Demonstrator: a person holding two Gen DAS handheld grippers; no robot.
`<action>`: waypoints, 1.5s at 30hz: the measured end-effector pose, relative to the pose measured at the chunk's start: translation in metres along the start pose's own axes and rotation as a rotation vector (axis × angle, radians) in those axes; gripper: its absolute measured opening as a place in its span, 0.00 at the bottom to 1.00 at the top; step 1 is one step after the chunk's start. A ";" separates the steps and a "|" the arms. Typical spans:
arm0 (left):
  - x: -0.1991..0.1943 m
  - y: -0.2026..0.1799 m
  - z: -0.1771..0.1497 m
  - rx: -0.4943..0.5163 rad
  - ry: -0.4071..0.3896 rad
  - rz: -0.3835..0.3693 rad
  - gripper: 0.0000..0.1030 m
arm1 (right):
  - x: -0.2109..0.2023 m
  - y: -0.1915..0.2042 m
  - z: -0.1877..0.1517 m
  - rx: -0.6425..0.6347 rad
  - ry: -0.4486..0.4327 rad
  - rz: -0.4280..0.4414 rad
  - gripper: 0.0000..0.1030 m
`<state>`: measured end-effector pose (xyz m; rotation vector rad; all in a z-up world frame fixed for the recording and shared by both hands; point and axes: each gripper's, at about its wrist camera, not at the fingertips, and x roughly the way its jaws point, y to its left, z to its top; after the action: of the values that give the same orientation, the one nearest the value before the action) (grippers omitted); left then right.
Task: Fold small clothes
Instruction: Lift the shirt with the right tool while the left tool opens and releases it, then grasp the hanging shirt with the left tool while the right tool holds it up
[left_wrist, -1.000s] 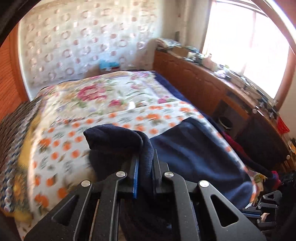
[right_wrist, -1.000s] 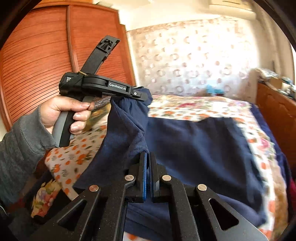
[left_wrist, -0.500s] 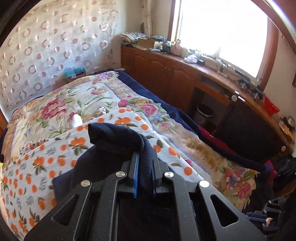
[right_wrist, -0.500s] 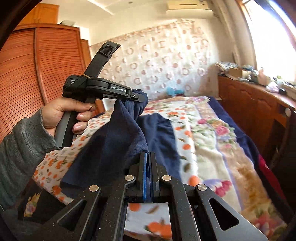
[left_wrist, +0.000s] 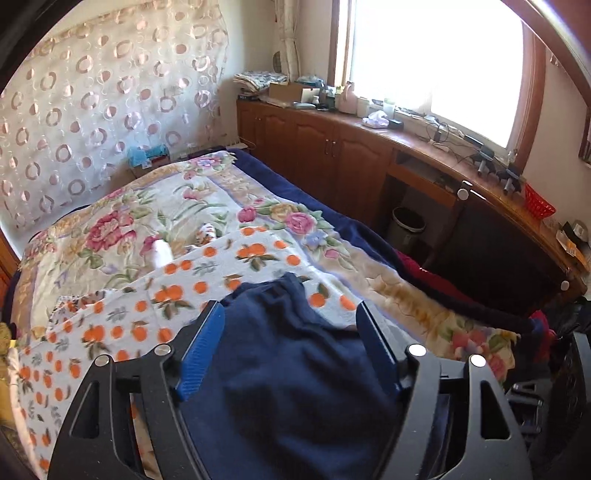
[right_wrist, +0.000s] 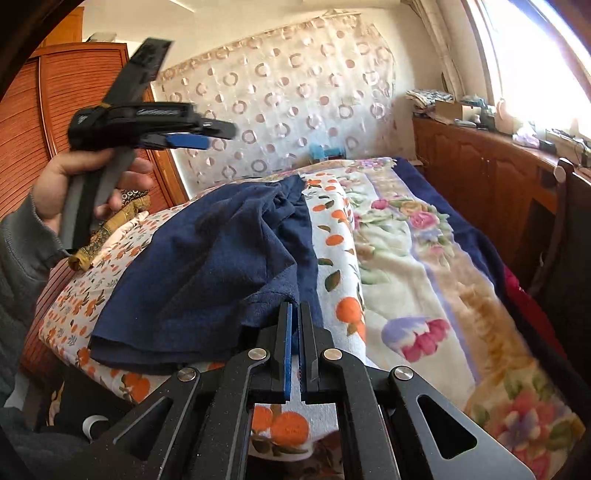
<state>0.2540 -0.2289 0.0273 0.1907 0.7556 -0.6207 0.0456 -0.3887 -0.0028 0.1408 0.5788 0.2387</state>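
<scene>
A navy blue garment (right_wrist: 207, 266) lies bunched and folded over on the orange-print cloth (right_wrist: 332, 236) on the bed. In the left wrist view the garment (left_wrist: 291, 369) lies below and between my wide-open fingers. My left gripper (left_wrist: 290, 325) is open and holds nothing; it also shows in the right wrist view (right_wrist: 207, 134), raised above the garment in a hand. My right gripper (right_wrist: 295, 314) is shut on the garment's near edge, low over the bed.
The bed carries a floral blanket (left_wrist: 155, 218) and a dark blue cover (right_wrist: 450, 218). A wooden cabinet and desk (left_wrist: 369, 155) with clutter run under the window on the right. A bin (left_wrist: 408, 225) stands by the desk. A wooden wardrobe (right_wrist: 55, 122) stands at the left.
My left gripper has opened and let go of the garment, which dropped onto the bed in a folded heap. My right gripper stays shut on the garment and has come down lower.
</scene>
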 end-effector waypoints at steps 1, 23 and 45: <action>-0.004 0.007 -0.007 -0.007 0.002 0.005 0.74 | -0.005 -0.001 -0.002 -0.002 0.003 -0.004 0.02; -0.044 0.039 -0.175 -0.133 0.090 0.021 0.74 | 0.046 0.021 0.010 -0.067 0.124 -0.042 0.58; -0.073 0.000 -0.238 -0.272 0.109 -0.083 0.71 | -0.007 0.023 0.022 -0.083 0.107 0.093 0.10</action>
<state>0.0747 -0.1063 -0.0938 -0.0575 0.9488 -0.5833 0.0485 -0.3697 0.0238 0.0746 0.6681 0.3622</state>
